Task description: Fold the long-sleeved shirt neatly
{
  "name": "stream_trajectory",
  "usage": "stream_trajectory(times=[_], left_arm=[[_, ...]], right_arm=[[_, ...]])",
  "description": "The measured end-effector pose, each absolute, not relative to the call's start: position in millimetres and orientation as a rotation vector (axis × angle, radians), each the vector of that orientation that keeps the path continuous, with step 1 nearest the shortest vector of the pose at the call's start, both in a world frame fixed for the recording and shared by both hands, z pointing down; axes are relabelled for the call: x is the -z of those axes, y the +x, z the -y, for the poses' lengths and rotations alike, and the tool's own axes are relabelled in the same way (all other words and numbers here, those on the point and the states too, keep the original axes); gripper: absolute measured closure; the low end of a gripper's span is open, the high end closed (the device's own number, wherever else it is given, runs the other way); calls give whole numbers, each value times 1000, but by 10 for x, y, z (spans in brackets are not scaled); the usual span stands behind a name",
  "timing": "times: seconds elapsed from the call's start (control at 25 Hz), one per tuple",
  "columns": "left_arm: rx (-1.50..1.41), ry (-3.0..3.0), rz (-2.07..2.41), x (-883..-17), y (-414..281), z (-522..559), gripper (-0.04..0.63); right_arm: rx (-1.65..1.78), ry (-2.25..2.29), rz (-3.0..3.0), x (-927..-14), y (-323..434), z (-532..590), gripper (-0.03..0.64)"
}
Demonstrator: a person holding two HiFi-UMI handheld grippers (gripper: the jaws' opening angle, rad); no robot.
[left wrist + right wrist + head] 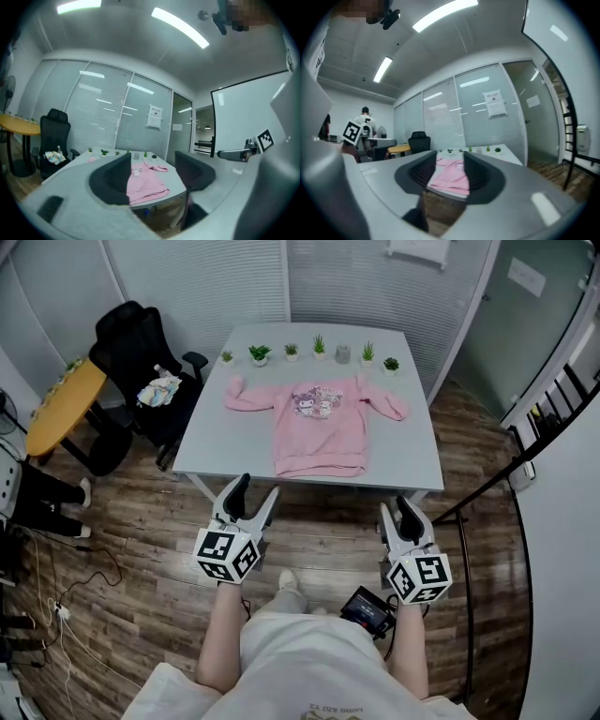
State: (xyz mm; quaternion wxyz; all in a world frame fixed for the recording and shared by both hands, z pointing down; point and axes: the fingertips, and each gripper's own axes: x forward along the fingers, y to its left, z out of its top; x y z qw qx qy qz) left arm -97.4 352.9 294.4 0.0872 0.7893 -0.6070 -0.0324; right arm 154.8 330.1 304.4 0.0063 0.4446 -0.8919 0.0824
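Observation:
A pink long-sleeved shirt (319, 427) lies flat on the grey table (211, 442), front up with a cartoon print and both sleeves spread sideways. Both grippers are held level over the floor, short of the table's near edge and clear of the shirt. My left gripper (253, 495) is open wide with nothing between its jaws. My right gripper (398, 514) is open by a narrower gap, also empty. In the left gripper view the shirt (149, 185) shows far off between the jaws of the left gripper (152, 180). The right gripper view frames the shirt (452, 174) the same way.
Several small potted plants (260, 353) and a grey cup (343, 353) line the table's far edge. A black office chair (141, 362) holding a bundle and a yellow round table (61, 409) stand at left. A black railing (525, 456) runs at right. Cables (66, 610) lie on the wooden floor.

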Motion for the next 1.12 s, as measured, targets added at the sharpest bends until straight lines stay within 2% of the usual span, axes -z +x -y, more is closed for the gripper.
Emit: stream_trajectory(times=[0.04,0.08,0.6,0.8,1.12], left_arm=[[120,2349,1783,-2923,-930,-3515,278],[138,2348,1763,-2901,-887,-3503,244],[65,2454,1684,-2795,-367,-3346,232],[39,2492,1604,-2873,-179,-3030,238],[32,2477,1456,-3240,107,-2017,238]], right_arm=[[-273,1355,2794,-3061,1502,-3315,363],[-283,1340,2792,-3074,1475,-3323,327],[-336,1414,2812,-3006,1698,-3260,327],[-645,1435,3052,-2834,1924,-3014,353],[-814,1419,3142,-2968,2105,-2193,373]])
